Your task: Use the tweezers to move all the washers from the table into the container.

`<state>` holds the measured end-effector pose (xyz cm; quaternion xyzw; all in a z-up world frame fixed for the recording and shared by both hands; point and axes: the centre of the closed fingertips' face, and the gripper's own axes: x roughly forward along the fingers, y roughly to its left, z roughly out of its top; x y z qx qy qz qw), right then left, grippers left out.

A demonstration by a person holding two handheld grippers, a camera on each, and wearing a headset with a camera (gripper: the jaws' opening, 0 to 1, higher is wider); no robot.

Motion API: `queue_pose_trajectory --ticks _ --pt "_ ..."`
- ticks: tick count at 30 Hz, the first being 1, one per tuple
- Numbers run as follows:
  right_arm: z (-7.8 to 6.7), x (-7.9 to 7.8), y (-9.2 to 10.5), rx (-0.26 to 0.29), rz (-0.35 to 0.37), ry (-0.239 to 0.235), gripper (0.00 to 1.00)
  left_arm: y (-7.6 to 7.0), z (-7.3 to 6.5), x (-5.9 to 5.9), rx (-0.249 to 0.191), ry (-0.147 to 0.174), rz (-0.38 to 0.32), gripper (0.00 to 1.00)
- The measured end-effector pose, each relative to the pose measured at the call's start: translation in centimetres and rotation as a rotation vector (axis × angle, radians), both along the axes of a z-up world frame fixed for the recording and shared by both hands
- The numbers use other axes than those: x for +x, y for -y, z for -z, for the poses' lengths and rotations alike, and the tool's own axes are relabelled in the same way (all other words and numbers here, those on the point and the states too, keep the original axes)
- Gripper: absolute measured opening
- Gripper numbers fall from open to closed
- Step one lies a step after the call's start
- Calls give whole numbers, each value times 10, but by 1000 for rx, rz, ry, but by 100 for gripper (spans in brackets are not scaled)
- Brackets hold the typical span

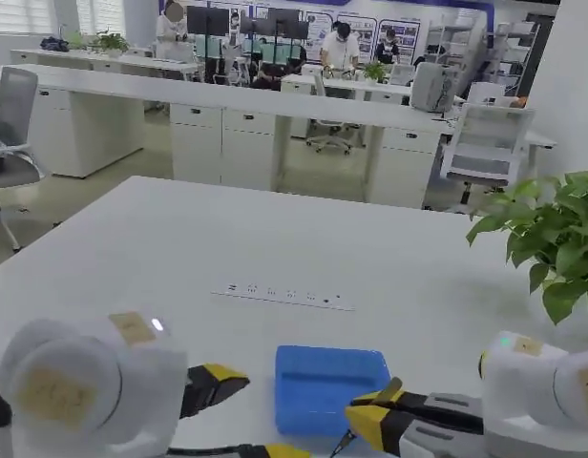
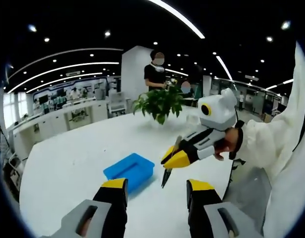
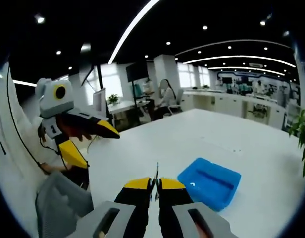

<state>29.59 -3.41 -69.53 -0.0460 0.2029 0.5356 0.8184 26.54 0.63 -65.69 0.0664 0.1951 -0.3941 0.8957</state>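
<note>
I have the tweezers (image 3: 156, 174) pinched in the right gripper (image 3: 156, 187). Its jaws are closed flat on them, with the thin tip poking out ahead. The left gripper (image 2: 157, 191) carries nothing, and its jaws stand apart. The blue container (image 1: 330, 386) sits on the white table (image 1: 179, 239) at 6 o'clock in the head view, between the 2 grippers. In the right gripper view it lies at 4 o'clock, near the tweezer tip.

I judge progress as unclear. I can find no washer anywhere on the table, and the tweezer tip looks empty (it is thin and dark, so I would not swear to it). A small pale curl (image 3: 192, 184) shows inside the container; it might be 1 washer or only a glint.

In the head view the grippers hide the table nearest me and cover the container's near corners. A power strip (image 1: 283, 296) lies just above centre towards 12 o'clock, and a potted plant (image 1: 552, 239) stands at 3 o'clock.
</note>
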Motion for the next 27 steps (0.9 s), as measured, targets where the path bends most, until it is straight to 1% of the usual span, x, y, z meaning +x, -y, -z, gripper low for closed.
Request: queue_pose_trajectory --ticks 2,3,4,5,6,8,9,10,12,15,16,19,21,24,25,27 --pt "-4 -6 -1 -8 -25 16 2 8 -5 -2 -4 1 55 40" --pt "-5 -12 -2 -24 -61 25 2 14 -6 -6 -14 -21 98 39" --pt "-6 -15 -2 -29 -69 26 2 18 -6 -10 -27 -46 131 36" --pt "-7 -17 -2 -35 -84 31 2 21 -7 -11 -43 -60 142 36" --pt "-9 -21 -3 -43 -103 38 2 24 -11 -9 -59 -51 150 36" --pt "-12 -26 -4 -46 -124 47 2 29 -14 -13 -74 -66 184 34" --pt "-13 -28 -4 -44 -129 45 2 30 -17 -13 -83 -63 191 33" --pt "-15 -29 -5 -32 -132 33 2 33 -20 -16 -96 -66 219 31" --pt "-16 -32 -7 -19 -140 21 2 36 -22 -18 -101 -76 239 28" --pt "-18 -37 -12 -11 -163 1 2 38 -22 -22 -93 -82 262 28" --pt "-18 -41 -14 -16 -179 0 2 38 -20 -25 -79 -92 278 27" --pt "-14 -47 -17 -45 -221 -2 2 40 -15 -26 -53 -91 288 27" --pt "-10 -51 -18 -64 -244 -6 2 41 -15 -26 -47 -90 294 24" --pt "-6 -58 -19 -89 -287 -13 2 45 -13 -29 -39 -91 328 19" --pt "-5 -61 -19 -95 -297 -14 2 46 -12 -29 -36 -87 335 18" --pt "-3 -65 -19 -110 -322 -23 2 48 -9 -29 -30 -91 346 16"
